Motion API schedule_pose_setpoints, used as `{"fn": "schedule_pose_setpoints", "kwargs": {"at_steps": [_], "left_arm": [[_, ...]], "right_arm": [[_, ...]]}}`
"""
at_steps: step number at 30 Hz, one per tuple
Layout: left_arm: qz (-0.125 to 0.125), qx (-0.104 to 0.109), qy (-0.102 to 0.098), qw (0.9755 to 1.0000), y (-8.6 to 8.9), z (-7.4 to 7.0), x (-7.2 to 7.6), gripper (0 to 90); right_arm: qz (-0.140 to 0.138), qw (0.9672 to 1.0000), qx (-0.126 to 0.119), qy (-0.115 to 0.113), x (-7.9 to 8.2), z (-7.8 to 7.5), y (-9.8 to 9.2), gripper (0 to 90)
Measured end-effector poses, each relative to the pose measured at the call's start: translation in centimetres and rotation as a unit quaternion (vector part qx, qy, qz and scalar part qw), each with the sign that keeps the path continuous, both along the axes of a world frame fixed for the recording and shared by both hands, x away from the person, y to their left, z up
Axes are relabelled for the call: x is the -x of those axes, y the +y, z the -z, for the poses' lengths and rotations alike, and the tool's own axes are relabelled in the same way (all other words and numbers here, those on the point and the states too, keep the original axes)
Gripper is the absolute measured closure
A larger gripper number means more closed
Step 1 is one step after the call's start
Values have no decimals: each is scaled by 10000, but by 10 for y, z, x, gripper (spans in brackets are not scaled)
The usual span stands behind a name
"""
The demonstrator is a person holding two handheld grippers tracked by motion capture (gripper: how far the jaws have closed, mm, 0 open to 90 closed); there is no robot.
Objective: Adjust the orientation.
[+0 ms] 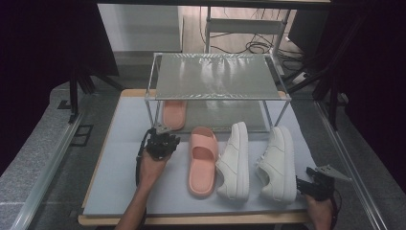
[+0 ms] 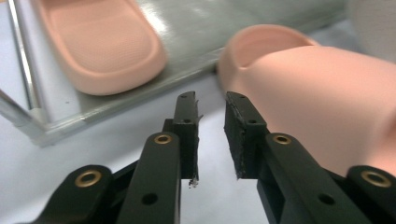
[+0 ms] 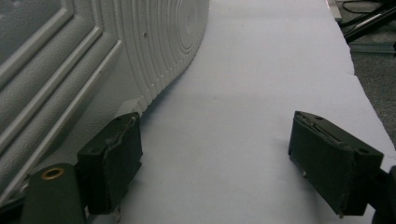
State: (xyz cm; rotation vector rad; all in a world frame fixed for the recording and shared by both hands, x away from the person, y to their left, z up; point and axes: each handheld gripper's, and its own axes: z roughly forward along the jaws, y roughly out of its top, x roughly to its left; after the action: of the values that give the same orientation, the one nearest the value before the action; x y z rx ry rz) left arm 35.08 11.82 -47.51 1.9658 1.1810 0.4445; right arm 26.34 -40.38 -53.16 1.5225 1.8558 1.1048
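The left gripper (image 2: 212, 135), jaws narrowly parted and empty, sits just left of the pink rubber slide sandal (image 1: 202, 160), whose long axis runs away from the person.

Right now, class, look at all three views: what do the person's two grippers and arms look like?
The left gripper has two black jaws with flat rectangular pads, brass-coloured rivets at the joints, and a black cable trailing down the forearm. The right gripper has the same black blocky pads and carries a grey three-cornered plate on top. Both forearms are bare, no sleeves in view.
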Motion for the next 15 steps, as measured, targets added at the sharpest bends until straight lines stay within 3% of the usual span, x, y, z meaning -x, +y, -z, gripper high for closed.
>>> {"fn": "schedule_pose_setpoints", "kwargs": {"at_steps": [4, 9, 15], "left_arm": [[137, 203, 2, 9997, -1, -5, 14, 700], [306, 286, 11, 9991, -4, -13, 32, 681], [415, 281, 12, 9987, -12, -12, 40, 658]], "right_arm": [[0, 10000, 6, 6, 0, 0, 0, 178], [8, 10000, 21, 13, 0, 0, 0, 178], [10, 10000, 25, 11, 0, 0, 1, 178]]}}
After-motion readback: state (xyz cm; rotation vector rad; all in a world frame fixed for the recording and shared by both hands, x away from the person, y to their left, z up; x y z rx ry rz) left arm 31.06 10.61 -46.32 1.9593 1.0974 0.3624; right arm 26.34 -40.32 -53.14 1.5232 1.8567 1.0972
